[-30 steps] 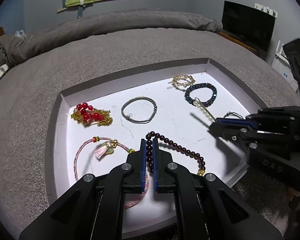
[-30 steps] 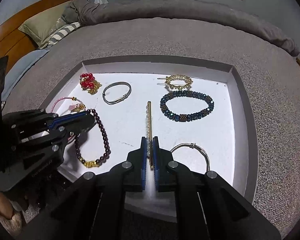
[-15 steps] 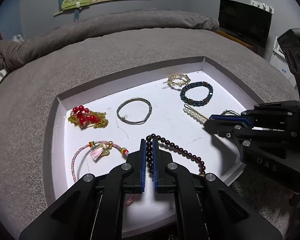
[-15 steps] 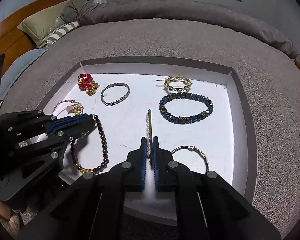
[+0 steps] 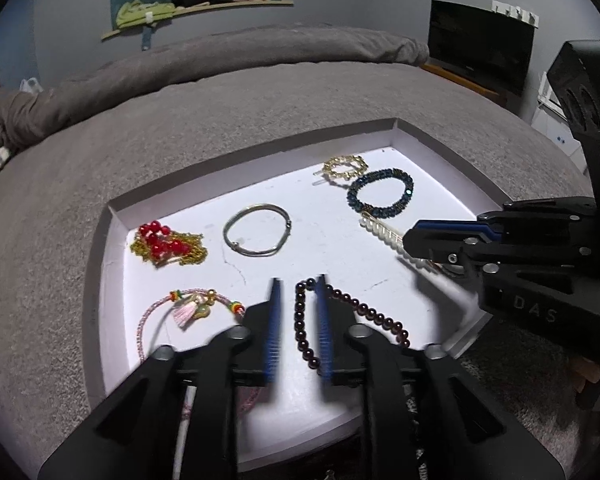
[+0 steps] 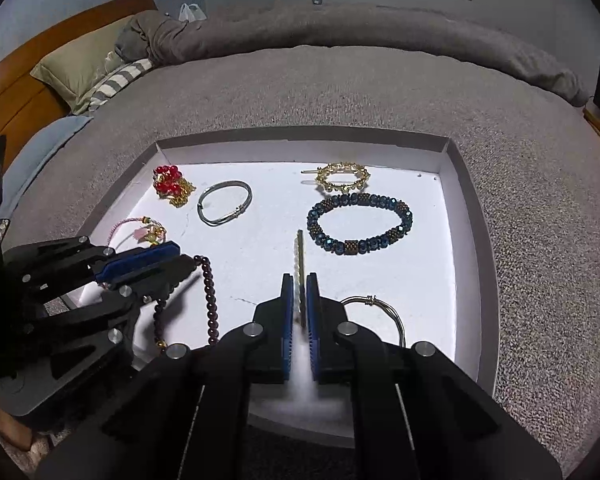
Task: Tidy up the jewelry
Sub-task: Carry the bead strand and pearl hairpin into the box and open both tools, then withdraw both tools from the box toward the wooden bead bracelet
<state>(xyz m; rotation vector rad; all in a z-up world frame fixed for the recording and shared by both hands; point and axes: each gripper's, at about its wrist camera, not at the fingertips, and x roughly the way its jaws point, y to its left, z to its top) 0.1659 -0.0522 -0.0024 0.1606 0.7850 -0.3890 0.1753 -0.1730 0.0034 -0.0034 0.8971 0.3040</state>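
Observation:
A white tray (image 5: 112,264) on a grey bed holds jewelry. My left gripper (image 5: 298,292) is open, its fingers straddling the dark red bead bracelet (image 5: 364,312), which lies on the tray. My right gripper (image 6: 299,284) has its jaws slightly parted around the pearl hair pin (image 6: 299,256), whose tip rests on the tray; it also shows in the left wrist view (image 5: 384,234). The dark bead bracelet also shows in the right wrist view (image 6: 210,292), beside the left gripper (image 6: 180,260).
In the tray lie a red-bead gold chain (image 5: 166,244), a silver bangle (image 5: 256,230), a pink cord bracelet (image 5: 188,308), a gold hair clip (image 5: 346,166), a blue bead bracelet (image 5: 380,192) and a thin wire bangle (image 6: 376,308). A TV (image 5: 480,44) stands at the far right.
My left gripper has opened and let go of the dark red bead bracelet. My right gripper's jaws have parted a little around the pearl pin.

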